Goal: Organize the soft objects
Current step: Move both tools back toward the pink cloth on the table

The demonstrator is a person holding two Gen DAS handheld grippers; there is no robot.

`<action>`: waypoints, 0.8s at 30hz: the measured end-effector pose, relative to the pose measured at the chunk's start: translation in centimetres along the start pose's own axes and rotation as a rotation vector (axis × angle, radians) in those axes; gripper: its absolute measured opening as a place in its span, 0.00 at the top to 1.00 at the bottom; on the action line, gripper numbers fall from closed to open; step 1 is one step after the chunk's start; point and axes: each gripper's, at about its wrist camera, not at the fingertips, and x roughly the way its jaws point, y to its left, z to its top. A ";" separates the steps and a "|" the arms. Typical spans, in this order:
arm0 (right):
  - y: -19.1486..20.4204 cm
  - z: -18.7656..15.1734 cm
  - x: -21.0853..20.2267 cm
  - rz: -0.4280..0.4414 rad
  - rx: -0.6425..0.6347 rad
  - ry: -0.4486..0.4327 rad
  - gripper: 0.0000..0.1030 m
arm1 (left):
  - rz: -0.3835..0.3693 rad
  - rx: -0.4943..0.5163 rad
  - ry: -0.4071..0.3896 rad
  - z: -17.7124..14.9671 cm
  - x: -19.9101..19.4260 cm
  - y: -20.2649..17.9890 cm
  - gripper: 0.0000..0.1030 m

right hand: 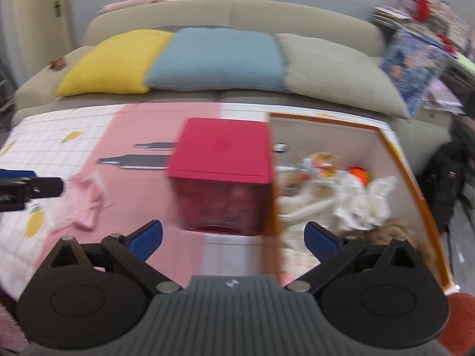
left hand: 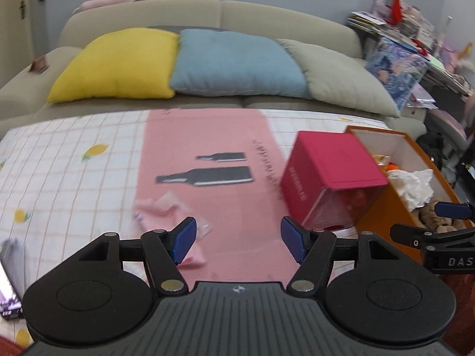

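An orange box [right hand: 412,178] with white inside walls stands at the table's right and holds soft things: white cloth [right hand: 365,201], a brown plush [right hand: 394,234] and an orange toy [right hand: 359,173]. It also shows in the left wrist view [left hand: 386,204]. A crumpled pink cloth [right hand: 86,204] lies on the table at the left; in the left wrist view [left hand: 166,207] it is just ahead of my left finger. My left gripper [left hand: 237,238] is open and empty above the pink mat. My right gripper [right hand: 233,235] is open and empty, over the box's left wall.
A red box [right hand: 222,160] with a clear front stands against the orange box's left side. A pink mat [left hand: 207,154] with bottle prints lies on the checked tablecloth [left hand: 59,172]. Behind the table is a beige sofa [left hand: 213,14] with yellow, blue and grey cushions. Clutter is stacked at the far right.
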 end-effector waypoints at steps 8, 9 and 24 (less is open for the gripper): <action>4.4 0.4 0.7 0.107 -0.124 -0.002 0.03 | 0.026 -0.089 -0.023 -0.9 -0.3 3.3 0.26; 4.9 0.5 0.8 0.115 -0.137 -0.005 0.03 | 0.029 -0.096 -0.028 -0.9 -0.3 3.7 0.26; 12.1 2.0 4.8 0.234 -0.313 -0.034 0.11 | 0.044 -0.145 -0.005 -1.9 1.2 8.3 0.25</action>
